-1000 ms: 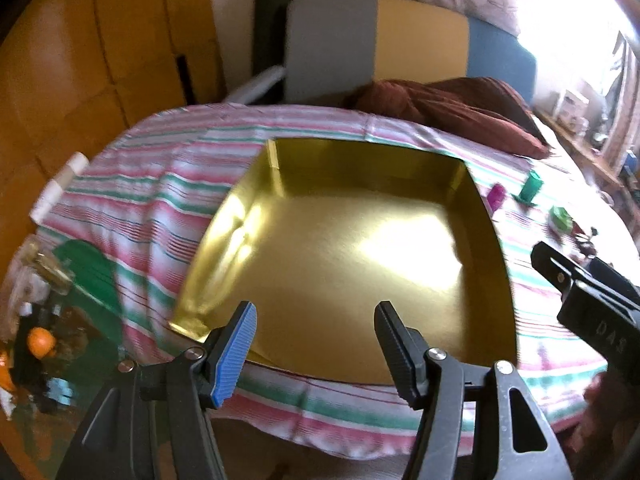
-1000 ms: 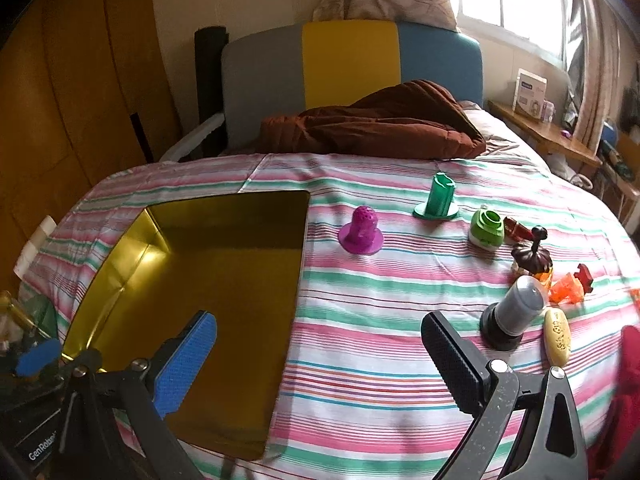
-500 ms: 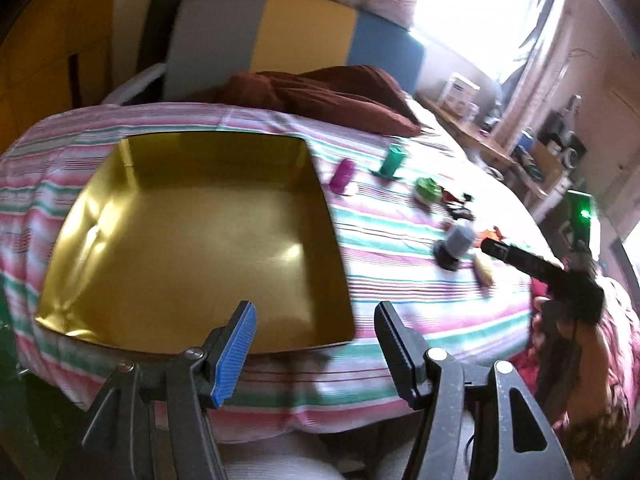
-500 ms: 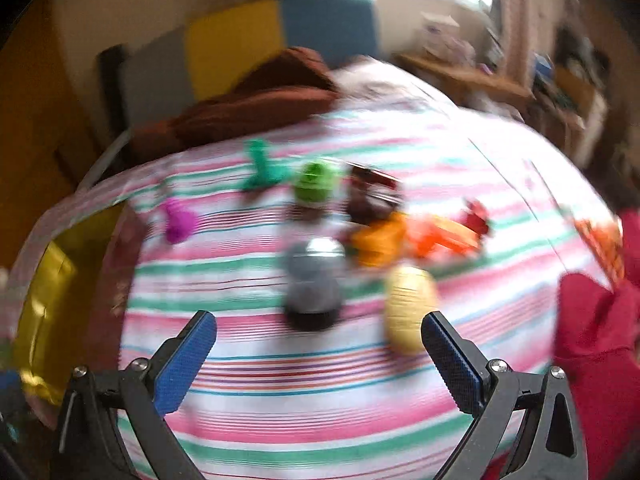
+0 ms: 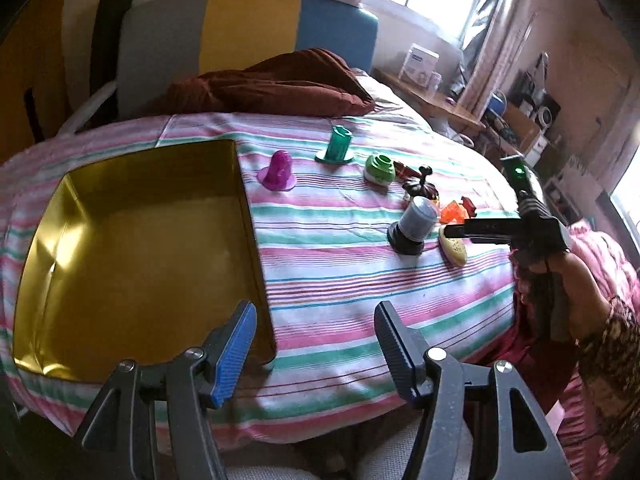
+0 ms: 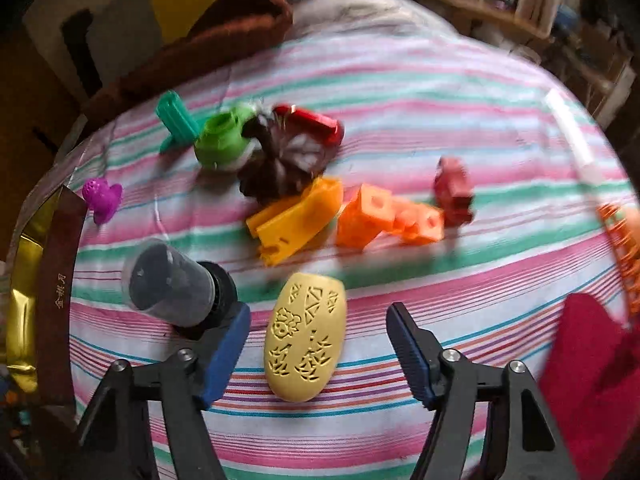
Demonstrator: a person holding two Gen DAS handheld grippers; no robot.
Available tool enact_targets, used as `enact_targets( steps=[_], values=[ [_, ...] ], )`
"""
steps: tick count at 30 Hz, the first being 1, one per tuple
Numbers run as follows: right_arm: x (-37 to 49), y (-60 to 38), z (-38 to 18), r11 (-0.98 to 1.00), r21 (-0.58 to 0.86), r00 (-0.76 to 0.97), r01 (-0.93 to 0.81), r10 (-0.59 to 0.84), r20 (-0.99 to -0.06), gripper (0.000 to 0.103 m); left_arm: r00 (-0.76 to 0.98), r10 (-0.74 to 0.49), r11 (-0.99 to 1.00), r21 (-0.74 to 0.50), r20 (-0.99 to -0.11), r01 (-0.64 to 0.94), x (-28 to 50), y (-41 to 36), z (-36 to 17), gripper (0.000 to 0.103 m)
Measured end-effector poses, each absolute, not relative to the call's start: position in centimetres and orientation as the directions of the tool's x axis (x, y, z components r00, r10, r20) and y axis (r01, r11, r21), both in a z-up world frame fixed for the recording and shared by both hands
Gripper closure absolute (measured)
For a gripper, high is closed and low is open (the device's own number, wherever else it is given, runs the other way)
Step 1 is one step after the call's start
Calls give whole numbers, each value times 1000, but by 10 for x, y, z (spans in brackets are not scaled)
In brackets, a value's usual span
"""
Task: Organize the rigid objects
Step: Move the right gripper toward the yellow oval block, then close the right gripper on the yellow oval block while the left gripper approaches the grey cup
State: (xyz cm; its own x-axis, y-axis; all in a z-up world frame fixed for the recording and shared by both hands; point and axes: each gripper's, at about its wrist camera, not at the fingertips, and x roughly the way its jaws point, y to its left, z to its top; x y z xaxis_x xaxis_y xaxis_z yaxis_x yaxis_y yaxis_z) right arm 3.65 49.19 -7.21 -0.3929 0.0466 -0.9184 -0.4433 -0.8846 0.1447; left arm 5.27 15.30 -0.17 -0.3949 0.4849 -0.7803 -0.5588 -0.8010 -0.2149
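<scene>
A gold tray [image 5: 132,248] is sitting on the striped bedspread [image 5: 340,280], nothing lying inside it. To the tray's right, one purple piece [image 5: 278,171], one dark-green piece [image 5: 337,145], one light-green piece [image 5: 379,169], one grey-capped black cylinder [image 5: 412,227] and one pale yellow oval [image 6: 306,334] are lying scattered. The right gripper [image 6: 318,350] is hovering spread wide over the oval, gripping nothing. The left gripper [image 5: 316,350] is hanging spread and empty by the tray's near right corner.
</scene>
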Motion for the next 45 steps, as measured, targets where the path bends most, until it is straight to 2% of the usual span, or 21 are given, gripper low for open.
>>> enact_targets(
  steps=[3, 9, 10, 11, 12, 14, 16, 24, 27, 30, 38, 45],
  values=[
    [37, 496, -88, -882, 178, -387, -436, 6, -922, 33, -365, 497, -786, -230, -787, -575, 51, 161, -3, 41],
    [36, 496, -91, -903, 143, -389, -405, 29, -921, 37, -281, 544, -750, -309, -790, -584, 44, 180, -14, 41],
    [36, 496, -91, -904, 139, -391, -405, 34, -920, 44, -279, 544, -749, -308, -791, -587, 43, 184, -15, 41],
    [37, 496, -91, -905, 133, -394, -405, 41, -918, 56, -276, 546, -745, -308, -791, -592, 43, 188, -15, 41],
    [38, 498, -90, -904, 123, -393, -410, 53, -918, 58, -273, 547, -741, -306, -791, -598, 42, 193, -15, 41],
    [39, 504, -90, -893, 150, -401, -425, 37, -915, 58, -272, 536, -737, -286, -799, -612, 41, 204, -16, 38],
    [43, 510, -90, -877, 189, -412, -443, 12, -911, 58, -285, 527, -731, -257, -801, -632, 40, 216, -17, 30],
    [49, 523, -84, -848, 196, -414, -492, 30, -910, 58, -150, 555, -656, -320, -818, -683, 23, 272, -40, 29],
    [50, 530, -84, -831, 226, -422, -508, 11, -907, 58, -77, 560, -597, -338, -825, -727, 20, 298, -52, 22],
    [46, 534, -88, -825, 238, -426, -513, 4, -905, 58, 9, 547, -566, -377, -837, -734, 14, 318, -67, 19],
    [41, 534, -91, -812, 257, -431, -524, -8, -903, 58, -201, 557, -547, -173, -806, -819, 9, 344, -60, 17],
    [44, 533, -89, -815, 249, -427, -523, -3, -904, 58, -247, 577, -566, -163, -779, -808, 0, 357, -64, 18]
  ],
)
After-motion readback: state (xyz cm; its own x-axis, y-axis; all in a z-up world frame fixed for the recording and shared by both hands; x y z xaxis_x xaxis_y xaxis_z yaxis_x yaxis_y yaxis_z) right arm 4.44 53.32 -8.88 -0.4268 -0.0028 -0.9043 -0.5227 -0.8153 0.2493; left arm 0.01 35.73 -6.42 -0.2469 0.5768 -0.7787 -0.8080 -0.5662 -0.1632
